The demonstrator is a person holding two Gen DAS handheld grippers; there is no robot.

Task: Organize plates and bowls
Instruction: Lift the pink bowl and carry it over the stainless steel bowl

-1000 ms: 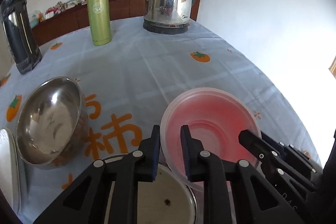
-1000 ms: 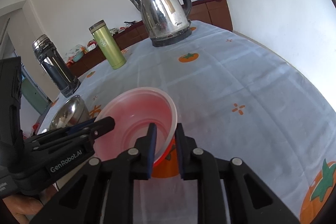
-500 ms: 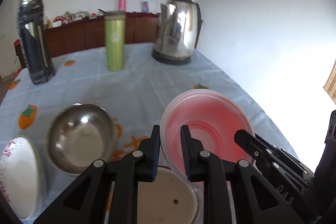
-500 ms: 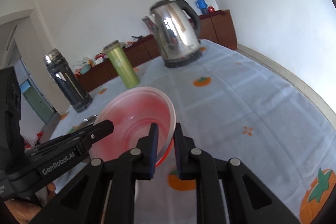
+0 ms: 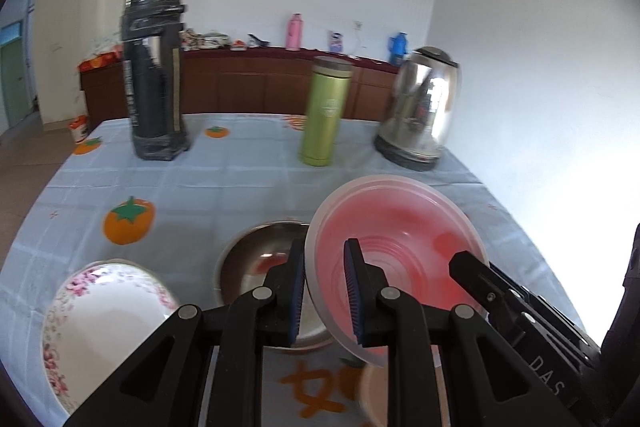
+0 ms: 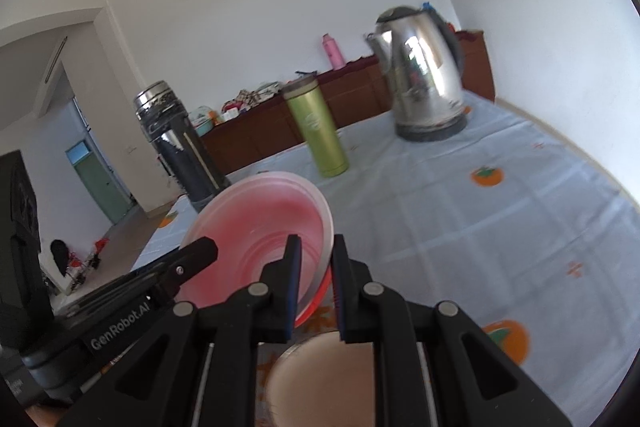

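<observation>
Both grippers, left gripper [image 5: 325, 291] and right gripper [image 6: 314, 287], clamp your pink plastic bowl [image 5: 394, 247] at opposite rims: light, thin, flexible, slippery; grip rim only, gently.

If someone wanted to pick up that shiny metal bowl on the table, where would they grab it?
By its rim. The metal bowl sits upright and open on the tablecloth, its round wall probably too wide for the fingers, so one finger would go inside and one outside the thin edge, coming down from above. The near side looks best, though the pink bowl held by both hand-held grippers overlaps it there.
</observation>
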